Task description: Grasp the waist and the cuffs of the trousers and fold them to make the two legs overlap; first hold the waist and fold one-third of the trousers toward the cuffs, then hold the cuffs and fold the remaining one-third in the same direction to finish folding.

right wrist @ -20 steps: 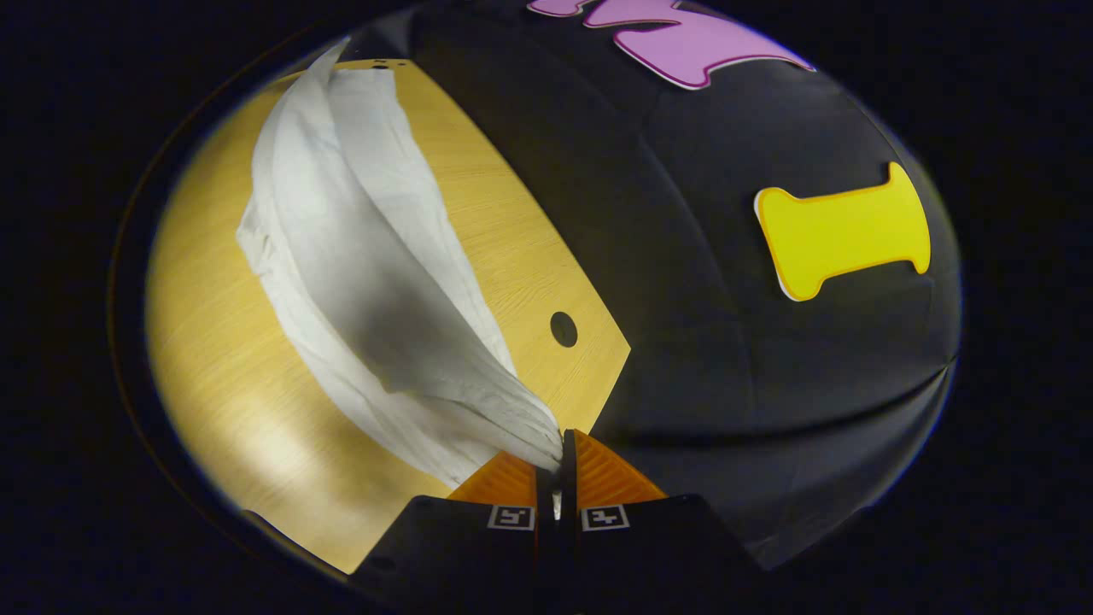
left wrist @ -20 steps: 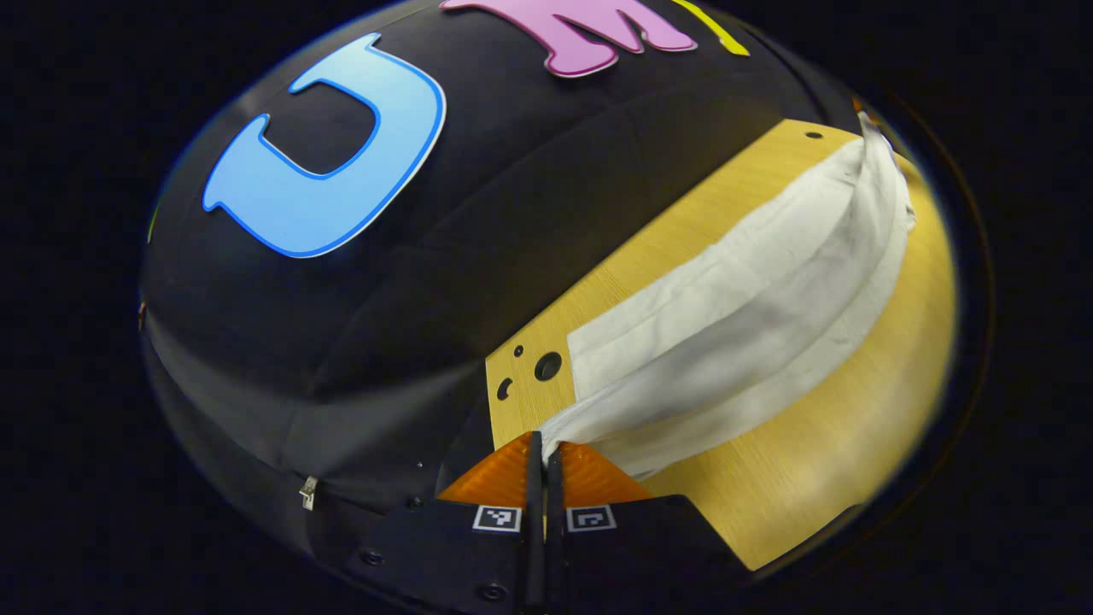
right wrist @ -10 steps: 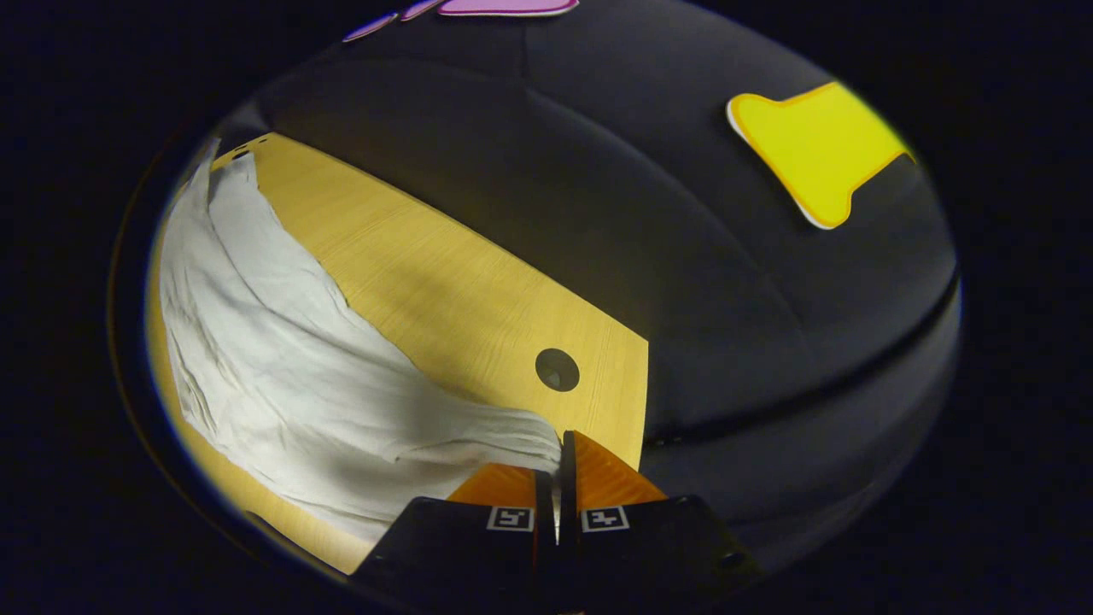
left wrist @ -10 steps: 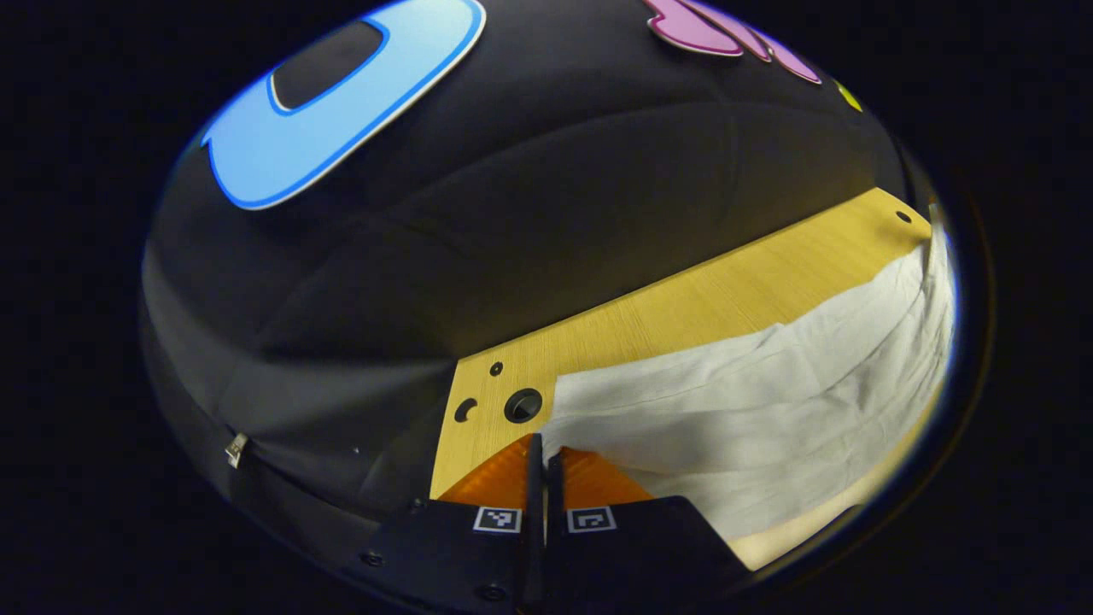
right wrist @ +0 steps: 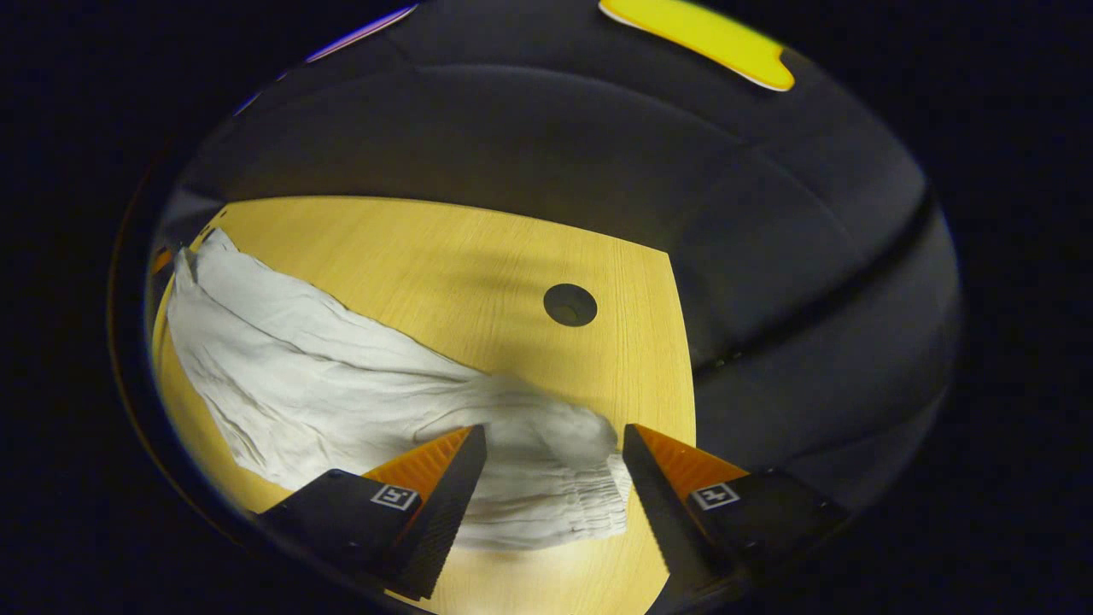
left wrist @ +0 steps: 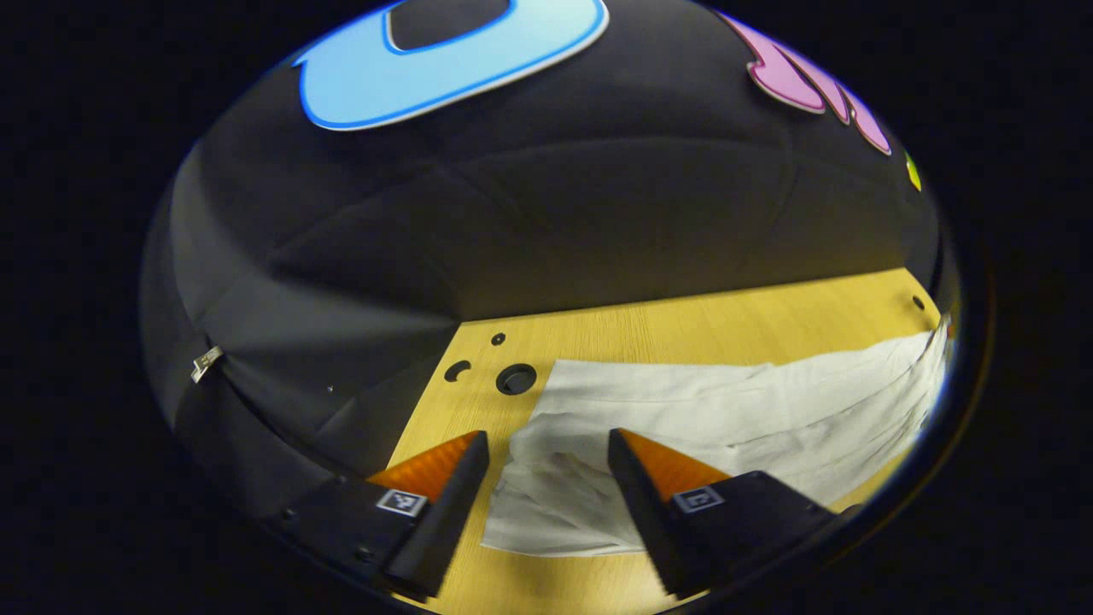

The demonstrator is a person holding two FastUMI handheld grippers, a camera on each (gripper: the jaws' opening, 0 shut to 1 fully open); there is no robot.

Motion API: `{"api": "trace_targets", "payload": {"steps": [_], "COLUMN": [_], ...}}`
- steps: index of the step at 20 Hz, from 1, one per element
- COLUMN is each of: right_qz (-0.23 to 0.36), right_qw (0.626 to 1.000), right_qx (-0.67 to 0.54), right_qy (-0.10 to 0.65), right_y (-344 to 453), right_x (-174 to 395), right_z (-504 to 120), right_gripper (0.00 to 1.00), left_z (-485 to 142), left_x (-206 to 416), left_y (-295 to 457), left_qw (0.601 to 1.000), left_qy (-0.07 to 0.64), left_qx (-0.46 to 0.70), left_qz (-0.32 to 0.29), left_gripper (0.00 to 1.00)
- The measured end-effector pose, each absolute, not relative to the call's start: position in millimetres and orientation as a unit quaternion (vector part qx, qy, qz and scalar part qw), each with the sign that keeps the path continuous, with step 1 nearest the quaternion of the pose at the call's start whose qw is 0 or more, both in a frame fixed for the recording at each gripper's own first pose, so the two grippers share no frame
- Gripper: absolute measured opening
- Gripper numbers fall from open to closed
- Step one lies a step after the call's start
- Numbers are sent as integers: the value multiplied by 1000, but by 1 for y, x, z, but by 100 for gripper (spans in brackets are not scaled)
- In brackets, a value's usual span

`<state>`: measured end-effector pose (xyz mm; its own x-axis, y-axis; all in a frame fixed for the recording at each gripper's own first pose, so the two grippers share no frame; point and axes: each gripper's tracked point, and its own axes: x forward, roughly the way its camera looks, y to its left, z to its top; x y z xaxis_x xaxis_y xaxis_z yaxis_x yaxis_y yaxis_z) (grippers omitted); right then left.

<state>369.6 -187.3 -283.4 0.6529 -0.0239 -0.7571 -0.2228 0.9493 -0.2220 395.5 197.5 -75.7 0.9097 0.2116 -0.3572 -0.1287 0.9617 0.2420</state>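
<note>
Legs seemingly overlapped, trousers flat on bench, both jaws spread and empty; next, regrip waist for first third-fold.

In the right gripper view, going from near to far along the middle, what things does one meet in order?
Right gripper, open, its fingers on either side of the trousers' gathered waist → bare wooden table → round hole → black cloth wall.
</note>
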Motion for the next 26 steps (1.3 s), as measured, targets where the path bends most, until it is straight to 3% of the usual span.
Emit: {"api": "trace_targets", "payload": {"steps": [1,9,13,16,26], "right_qz": [49,-76,-119,-123,-149], "right_qw": [901,936,926,925,918], "right_qx": [-141,44,133,151,169], "right_qy": [407,340,333,325,325], "right_y": [-193,-233,-238,-235,-234], "right_x": [362,320,315,315,326], "right_z": [-276,-276,-301,-302,-334], "right_gripper": [98,98,99,99,99], "left_z": [-65,-1,-4,-19,-56], "left_x": [388,302,245,211,172], "left_y": [196,169,135,114,104], "left_qw": [974,986,988,983,978], "left_qy": [184,105,81,84,132], "left_qx": [101,88,-46,-108,-100], "left_qz": [90,94,125,122,123], "left_gripper": [99,98,98,98,96]}}
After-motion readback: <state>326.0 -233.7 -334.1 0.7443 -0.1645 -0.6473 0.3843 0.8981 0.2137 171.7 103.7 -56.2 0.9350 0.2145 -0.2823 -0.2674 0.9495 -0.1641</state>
